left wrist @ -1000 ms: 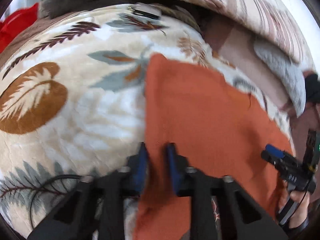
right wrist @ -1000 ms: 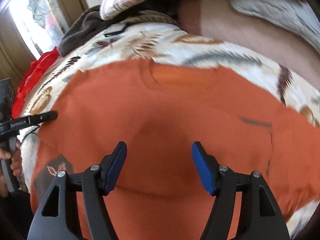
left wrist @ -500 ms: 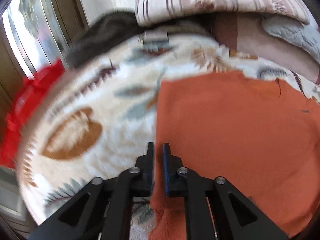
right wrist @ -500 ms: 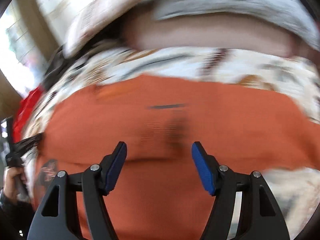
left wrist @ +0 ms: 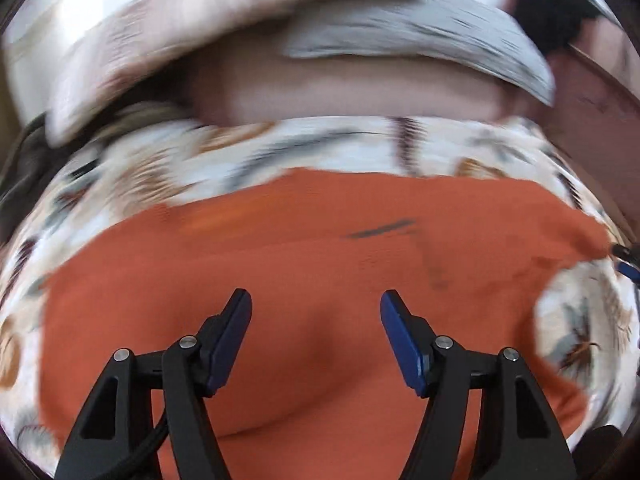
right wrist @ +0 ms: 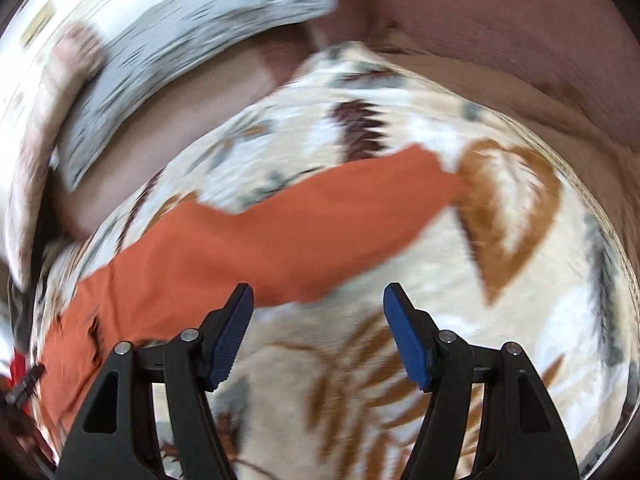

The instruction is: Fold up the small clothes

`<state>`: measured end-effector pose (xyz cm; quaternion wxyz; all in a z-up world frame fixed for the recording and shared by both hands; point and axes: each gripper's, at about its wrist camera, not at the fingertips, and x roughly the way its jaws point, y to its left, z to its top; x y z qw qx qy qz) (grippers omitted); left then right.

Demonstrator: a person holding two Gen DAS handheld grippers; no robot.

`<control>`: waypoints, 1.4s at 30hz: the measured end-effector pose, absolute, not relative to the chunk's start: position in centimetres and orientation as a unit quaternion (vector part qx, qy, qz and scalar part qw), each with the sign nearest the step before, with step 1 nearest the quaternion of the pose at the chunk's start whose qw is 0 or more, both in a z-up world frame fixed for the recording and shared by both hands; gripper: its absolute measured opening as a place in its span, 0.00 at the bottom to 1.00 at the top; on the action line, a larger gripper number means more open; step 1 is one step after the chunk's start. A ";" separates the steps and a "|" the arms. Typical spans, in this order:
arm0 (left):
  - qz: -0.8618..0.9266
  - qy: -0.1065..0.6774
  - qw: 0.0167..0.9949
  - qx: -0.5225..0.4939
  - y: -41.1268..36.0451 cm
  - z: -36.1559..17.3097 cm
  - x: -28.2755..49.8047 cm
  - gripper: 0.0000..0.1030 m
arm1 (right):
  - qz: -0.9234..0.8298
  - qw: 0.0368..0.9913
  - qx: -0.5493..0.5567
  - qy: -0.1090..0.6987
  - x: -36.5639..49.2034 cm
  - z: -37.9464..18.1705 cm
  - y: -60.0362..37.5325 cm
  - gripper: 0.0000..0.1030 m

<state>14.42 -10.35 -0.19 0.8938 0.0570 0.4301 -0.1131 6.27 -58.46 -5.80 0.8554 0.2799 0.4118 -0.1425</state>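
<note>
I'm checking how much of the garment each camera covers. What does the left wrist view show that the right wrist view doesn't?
Only the left wrist view shows the wide body of the orange garment with a dark mark on it, filling the space under the open left gripper.

Only the right wrist view shows the garment's narrow end tapering beside a large brown leaf print, and the open right gripper over bare blanket.

Both show the leaf-patterned blanket and a grey pillow behind, blurred.
</note>
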 end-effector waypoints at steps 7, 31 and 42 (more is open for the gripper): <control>-0.200 0.440 0.867 0.121 -24.0 -2.7 15.6 0.48 | -0.179 0.823 0.391 0.371 7.7 -9.0 -63.8 0.66; -0.112 0.508 0.854 -0.018 -1.1 -0.8 13.7 0.47 | 0.138 0.905 0.192 0.354 19.0 3.2 -29.4 0.09; -0.075 0.477 0.866 -0.134 7.3 -1.8 12.7 0.54 | 0.312 0.812 0.075 0.487 17.9 -4.9 -9.7 0.39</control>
